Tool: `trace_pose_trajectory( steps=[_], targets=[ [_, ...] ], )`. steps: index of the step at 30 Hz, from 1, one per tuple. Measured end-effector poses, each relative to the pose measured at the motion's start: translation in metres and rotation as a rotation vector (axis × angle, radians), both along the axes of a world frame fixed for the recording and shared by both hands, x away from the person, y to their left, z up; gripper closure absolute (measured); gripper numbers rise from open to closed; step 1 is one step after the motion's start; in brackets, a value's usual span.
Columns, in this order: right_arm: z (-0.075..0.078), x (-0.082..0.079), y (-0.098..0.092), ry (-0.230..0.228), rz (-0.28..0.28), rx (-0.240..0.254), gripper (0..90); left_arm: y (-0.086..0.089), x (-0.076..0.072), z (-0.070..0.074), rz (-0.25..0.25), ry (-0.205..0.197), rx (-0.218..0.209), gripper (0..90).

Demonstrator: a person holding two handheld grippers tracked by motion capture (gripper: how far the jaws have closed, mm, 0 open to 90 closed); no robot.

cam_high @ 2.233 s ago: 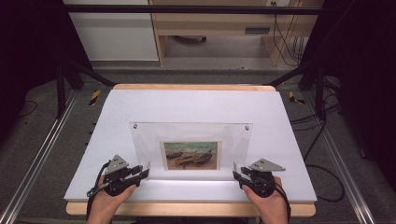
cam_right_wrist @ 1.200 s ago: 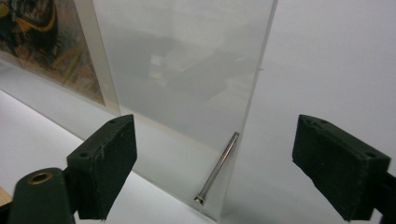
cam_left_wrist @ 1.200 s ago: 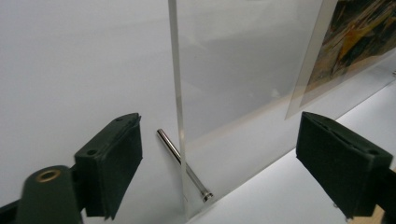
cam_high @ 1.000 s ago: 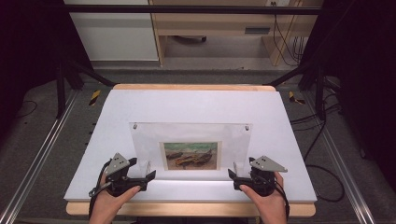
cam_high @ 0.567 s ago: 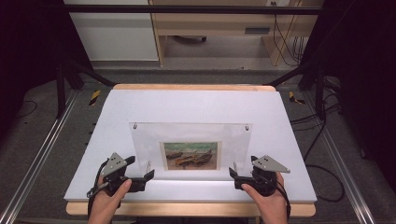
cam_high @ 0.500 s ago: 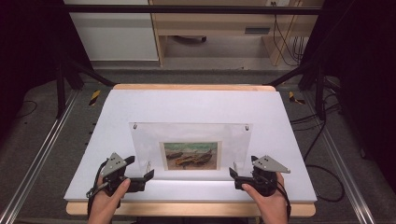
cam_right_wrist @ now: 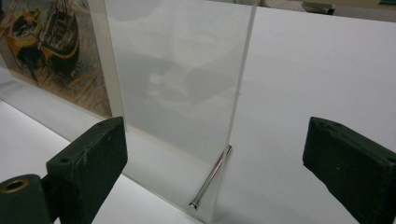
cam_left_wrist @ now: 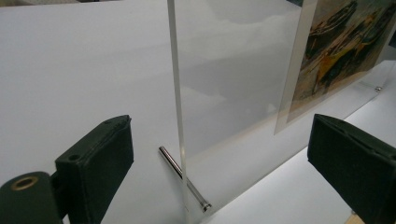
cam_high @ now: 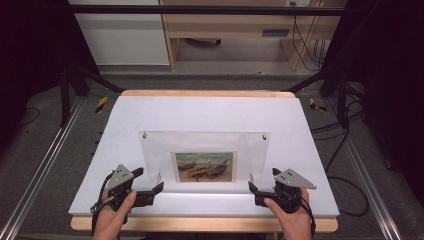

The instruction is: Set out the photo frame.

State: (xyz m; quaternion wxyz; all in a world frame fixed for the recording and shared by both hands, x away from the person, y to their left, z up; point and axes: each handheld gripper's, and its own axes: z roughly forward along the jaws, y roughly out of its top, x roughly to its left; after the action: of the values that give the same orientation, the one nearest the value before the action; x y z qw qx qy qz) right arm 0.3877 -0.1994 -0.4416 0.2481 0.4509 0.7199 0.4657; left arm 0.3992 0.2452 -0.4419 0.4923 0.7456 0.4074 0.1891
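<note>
Both grippers' jaws spread wide, acrylic frame [cam_high: 204, 161] edge standing between each pair, untouched.

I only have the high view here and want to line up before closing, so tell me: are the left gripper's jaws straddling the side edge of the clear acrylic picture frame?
Observer: Yes. In the left gripper view the left gripper stands open, with the clear acrylic picture frame edge between its jaws, touching neither.
Operator: And the right one?
Observer: The right gripper is open too, the frame's other edge between its jaws.
Operator: Anything low down in the way?
Observer: A thin silver metal standoff pin sticks out at the frame's bottom corner on the left; another silver pin lies at the right corner.
</note>
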Motion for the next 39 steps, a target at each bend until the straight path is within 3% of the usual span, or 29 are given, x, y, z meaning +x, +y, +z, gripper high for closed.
trace_pose_trajectory(
  steps=[14,22,28,39],
  targets=[
    [0.000,-0.010,-0.014,-0.002,-0.023,0.002,6.7,0.013,-0.007,0.002,0.021,-0.013,0.003,8.0],
    [-0.001,-0.015,-0.023,0.003,-0.043,0.006,6.8,0.018,-0.011,0.002,0.025,-0.029,0.033,8.6],
    [-0.001,-0.017,-0.030,0.018,-0.058,0.016,6.9,0.022,-0.012,0.002,0.030,-0.066,0.072,9.2],
    [-0.002,-0.020,-0.042,0.018,-0.098,0.022,7.5,0.040,-0.009,0.001,0.102,-0.082,0.081,9.3]
  ],
)
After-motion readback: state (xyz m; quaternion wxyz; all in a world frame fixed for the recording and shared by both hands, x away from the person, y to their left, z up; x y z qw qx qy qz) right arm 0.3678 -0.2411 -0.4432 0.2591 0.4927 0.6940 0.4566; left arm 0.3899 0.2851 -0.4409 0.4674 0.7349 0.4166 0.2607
